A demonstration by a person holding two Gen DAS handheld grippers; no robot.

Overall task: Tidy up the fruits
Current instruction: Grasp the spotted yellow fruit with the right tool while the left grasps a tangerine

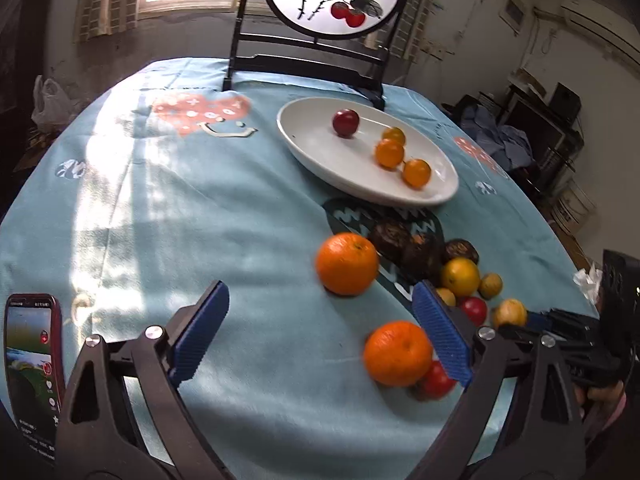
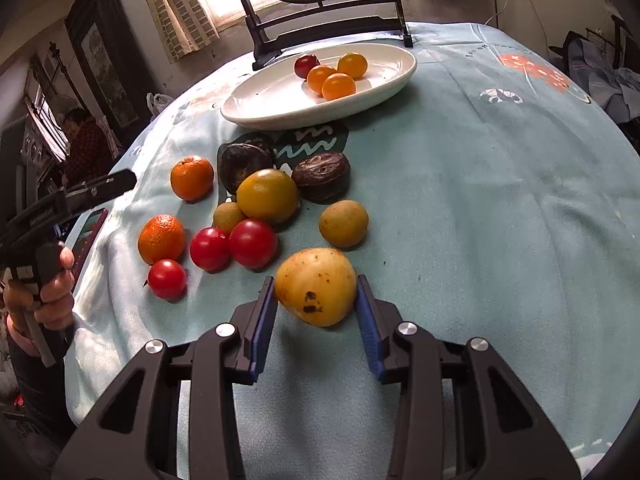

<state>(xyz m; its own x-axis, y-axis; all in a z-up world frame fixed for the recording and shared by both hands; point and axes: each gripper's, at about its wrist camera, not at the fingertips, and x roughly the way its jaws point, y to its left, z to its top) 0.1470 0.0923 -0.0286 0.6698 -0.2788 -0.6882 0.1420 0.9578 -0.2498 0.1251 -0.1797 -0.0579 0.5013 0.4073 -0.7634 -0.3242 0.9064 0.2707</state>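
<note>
**Bystander1:** Closest to me on the left, a phone (image 1: pixel 34 364) lies on the blue tablecloth (image 1: pixel 180 220). Next to it the left gripper (image 1: pixel 318 334) hangs over the table with its jaws spread wide, nothing between the pads. A mandarin (image 1: pixel 398 354) sits just beside its right-hand pad, not touched as far as I can tell, and a second orange (image 1: pixel 347 263) lies a bit beyond.

**Bystander2:** And over on the right?

**Bystander1:** That's where the action is. The right gripper (image 2: pixel 316 304) has narrowed onto the yellow pear-ish fruit (image 2: pixel 316 286), both blue pads against its sides. Looks like it's resting on the cloth, not lifted yet.

**Bystander2:** So, the picking-up stage?

**Bystander1:** I'd say so. The white oval plate (image 2: pixel 256 114) at the far side already has one red and three orange little fruits on it, while the pile of tomatoes, brown ones and citrus sits loose in front of it. My guess: lift gently, carry it over the pile, and set it down on the plate. It's rounded and lopsided, so it could slip out.
</note>
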